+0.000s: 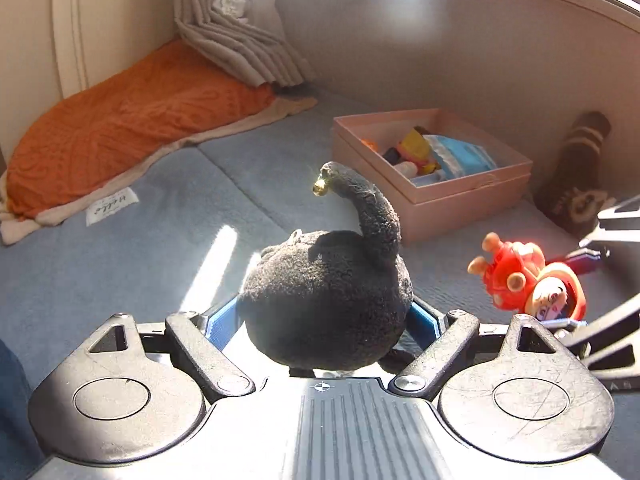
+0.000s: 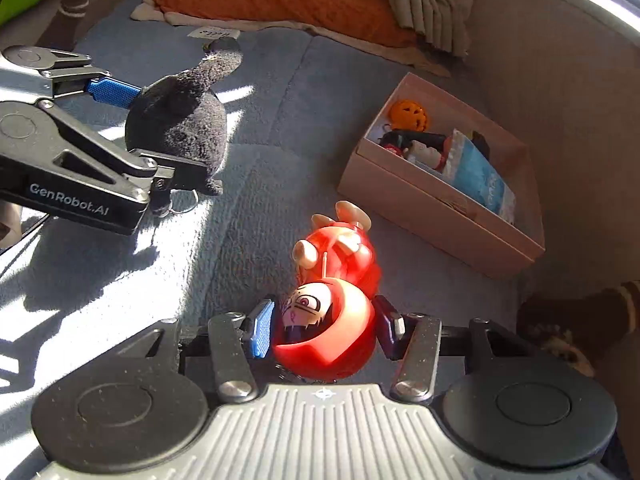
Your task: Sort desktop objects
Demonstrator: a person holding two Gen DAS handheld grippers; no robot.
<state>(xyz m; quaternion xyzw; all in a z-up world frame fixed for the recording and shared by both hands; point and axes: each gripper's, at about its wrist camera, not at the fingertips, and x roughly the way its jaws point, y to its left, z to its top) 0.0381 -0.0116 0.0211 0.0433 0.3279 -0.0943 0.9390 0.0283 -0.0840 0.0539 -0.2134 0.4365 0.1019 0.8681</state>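
The left tongs (image 1: 324, 316) clamp a black plush swan (image 1: 326, 296) above the blue mat (image 1: 140, 248), near a pink box (image 1: 460, 204).

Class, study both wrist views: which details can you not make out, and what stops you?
- Underside of the black swan, left wrist view: hidden by the left hand-held gripper.
- Bottom of the pink box, right wrist view: covered by a blue packet and toys.
- Brown plush, right wrist view: cut off by the edge.
- White label, left wrist view: writing too small.

Orange blanket (image 1: 132, 128) beside folded curtain (image 1: 236, 28).
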